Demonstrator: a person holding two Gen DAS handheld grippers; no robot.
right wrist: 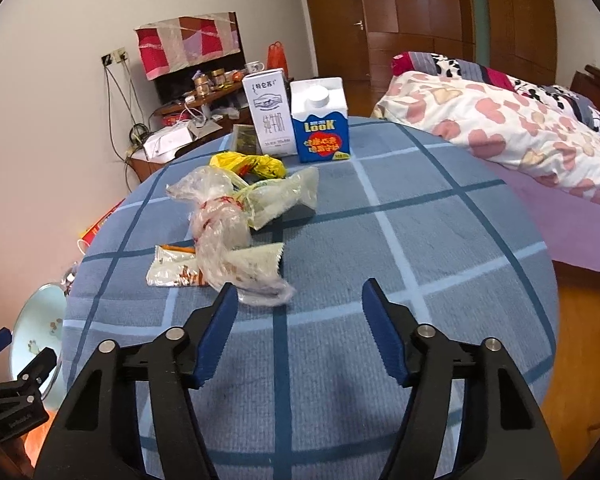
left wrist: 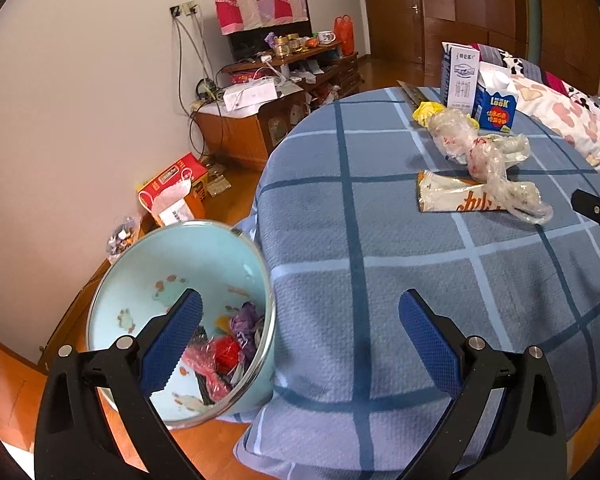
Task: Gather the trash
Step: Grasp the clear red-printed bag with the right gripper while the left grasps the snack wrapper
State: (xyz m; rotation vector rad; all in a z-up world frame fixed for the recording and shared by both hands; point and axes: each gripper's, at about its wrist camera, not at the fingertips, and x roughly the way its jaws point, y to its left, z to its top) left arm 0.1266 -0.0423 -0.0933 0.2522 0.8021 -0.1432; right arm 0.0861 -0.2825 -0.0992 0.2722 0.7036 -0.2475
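A light blue trash bin (left wrist: 140, 280) stands on the floor left of the blue checked table (left wrist: 380, 280); it holds several crumpled wrappers (left wrist: 228, 348). My left gripper (left wrist: 300, 316) is open and empty, straddling the bin's rim and the table edge. On the table lie a white and orange snack wrapper (right wrist: 172, 270), clear crumpled plastic bags (right wrist: 228, 216), and a yellow wrapper (right wrist: 256, 162). My right gripper (right wrist: 296, 304) is open and empty above the table, its left finger just short of the clear plastic. The same trash shows in the left wrist view (left wrist: 484, 168).
A white milk carton (right wrist: 269, 114) and a blue LOOK carton (right wrist: 320, 120) stand at the table's far edge. A bed with a heart-print quilt (right wrist: 500, 128) lies to the right. A cluttered wooden cabinet (left wrist: 260, 112) and a red box (left wrist: 172, 188) sit by the wall.
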